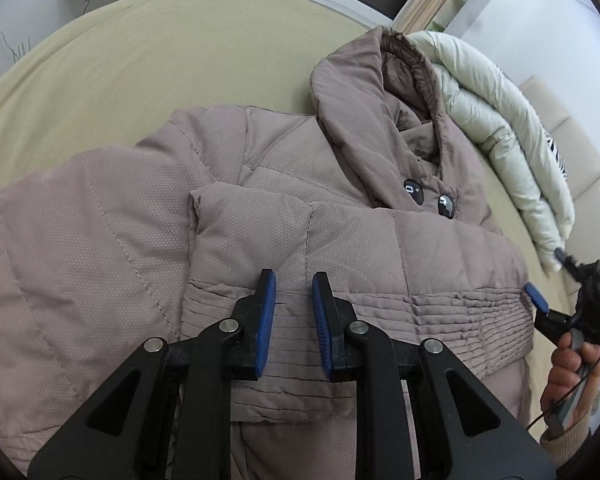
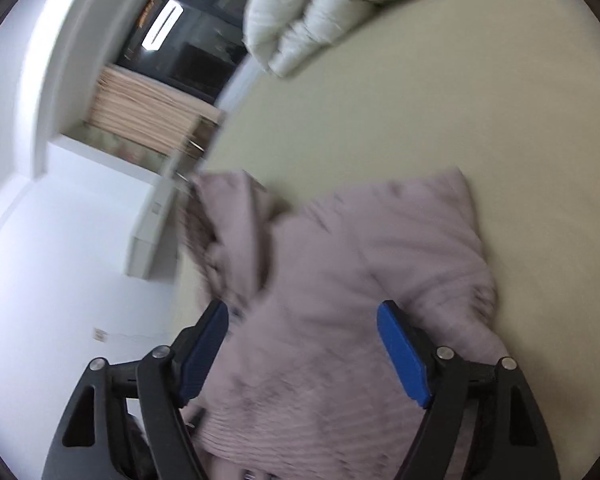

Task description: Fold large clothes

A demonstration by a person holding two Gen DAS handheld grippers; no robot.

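While you're looking through left wrist view: taupe padded jacket [image 1: 260, 208] lying on beige bed [image 1: 140, 80], hood toward far edge, one sleeve [image 1: 360, 280] already lying folded across chest. Your left gripper [image 1: 294, 312] hovering over sleeve cuff, jaws narrow, nothing between pads. Your right hand [image 1: 572, 372] waiting at bed edge beside white duvet [image 1: 492, 120].

Right wrist view, blurring: right gripper [image 2: 304, 356] hanging over jacket [image 2: 340, 300], jaws wide apart, gripping nothing.

Judging: sleeve fold done; body folds remaining.

Left hand-held gripper [image 1: 294, 280] nearly closed, gripping nothing; right hand-held gripper [image 2: 304, 312] spread wide, a hand [image 1: 568, 376] holding it.
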